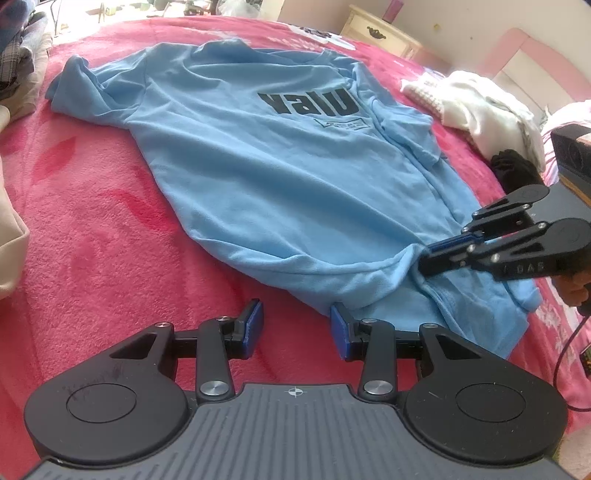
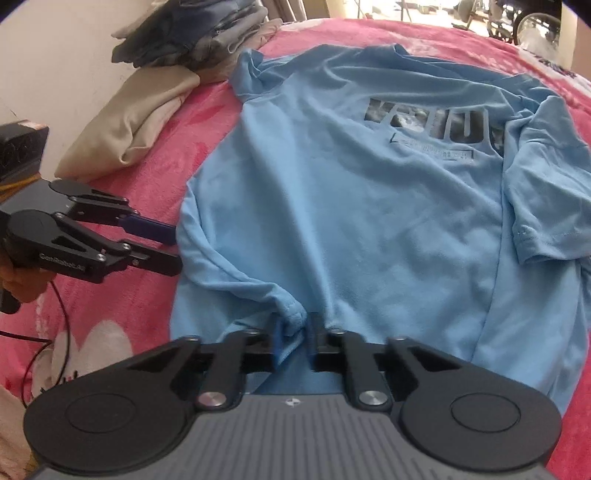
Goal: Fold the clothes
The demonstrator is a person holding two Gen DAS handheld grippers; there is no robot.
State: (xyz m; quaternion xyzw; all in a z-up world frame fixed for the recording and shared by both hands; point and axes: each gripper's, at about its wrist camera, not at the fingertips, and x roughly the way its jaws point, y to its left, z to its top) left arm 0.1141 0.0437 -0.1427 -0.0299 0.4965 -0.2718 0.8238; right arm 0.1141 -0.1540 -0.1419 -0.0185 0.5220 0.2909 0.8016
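A light blue T-shirt [image 1: 266, 155] with a dark "Valu" print lies spread face up on a red fleece blanket [image 1: 92, 221], collar at the far end. Its right side is folded in over the body. My right gripper [image 2: 297, 328] is shut on a bunched bit of the shirt's hem [image 2: 291, 314]; in the left wrist view the right gripper [image 1: 424, 260] pinches the hem at the near right. My left gripper [image 1: 295, 317] is open just off the hem, its right pad [image 1: 338, 321] touching the cloth. From the right wrist the left gripper [image 2: 176, 251] sits at the shirt's edge.
Folded clothes [image 2: 192, 37] and a beige garment [image 2: 129, 118] lie along the bed's left side. White clothes [image 1: 480, 107] and a black item [image 1: 517, 166] lie on the right. A cream nightstand [image 1: 380, 33] stands beyond the bed. A cable [image 2: 55, 314] trails by a hand.
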